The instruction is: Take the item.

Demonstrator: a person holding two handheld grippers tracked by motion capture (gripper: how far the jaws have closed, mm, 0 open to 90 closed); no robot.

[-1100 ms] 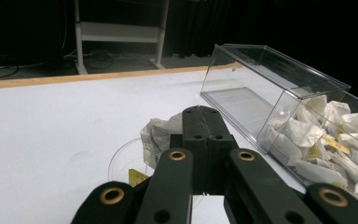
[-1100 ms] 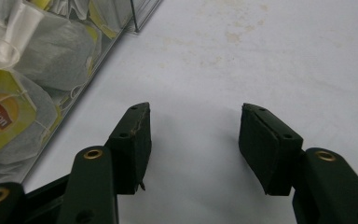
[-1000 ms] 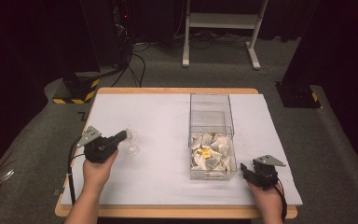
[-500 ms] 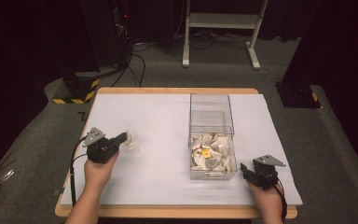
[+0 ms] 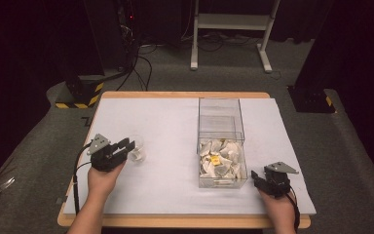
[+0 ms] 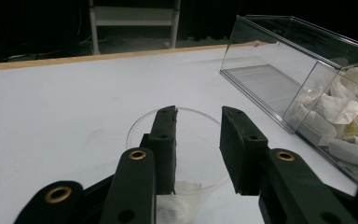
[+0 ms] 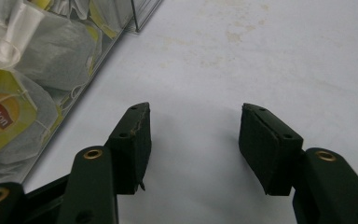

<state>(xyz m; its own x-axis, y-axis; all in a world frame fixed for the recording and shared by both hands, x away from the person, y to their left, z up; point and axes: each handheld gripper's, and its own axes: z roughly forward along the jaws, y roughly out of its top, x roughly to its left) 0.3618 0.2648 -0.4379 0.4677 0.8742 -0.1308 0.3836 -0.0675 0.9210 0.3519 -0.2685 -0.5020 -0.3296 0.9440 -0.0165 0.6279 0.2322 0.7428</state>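
Note:
A clear plastic cup (image 5: pixel 138 153) stands on the white table at the left. My left gripper (image 5: pixel 127 145) hangs over its mouth. Its jaws have just been opening, and the pads (image 6: pixel 168 140) stand apart with nothing pressed between them. In the left gripper view a tea bag (image 6: pixel 186 190) lies at the bottom of the cup (image 6: pixel 200 158), below the left gripper (image 6: pixel 199 112). A clear two-part box (image 5: pixel 221 127) holds several tea bags (image 5: pixel 221 163) in its near half. My right gripper (image 5: pixel 256 177) rests open on the table by the box's near right corner, with bare table between its jaws (image 7: pixel 193 112).
The box's far half (image 6: pixel 265 77) is bare. A yellow-tagged tea bag (image 7: pixel 0 116) presses against the box wall close to the right gripper. Wooden table edges frame the white sheet (image 5: pixel 165 117). Stands and cables sit on the floor beyond.
The left gripper's jaws have parted over the cup. Both hands have stayed where they were, and the right gripper looks the same.

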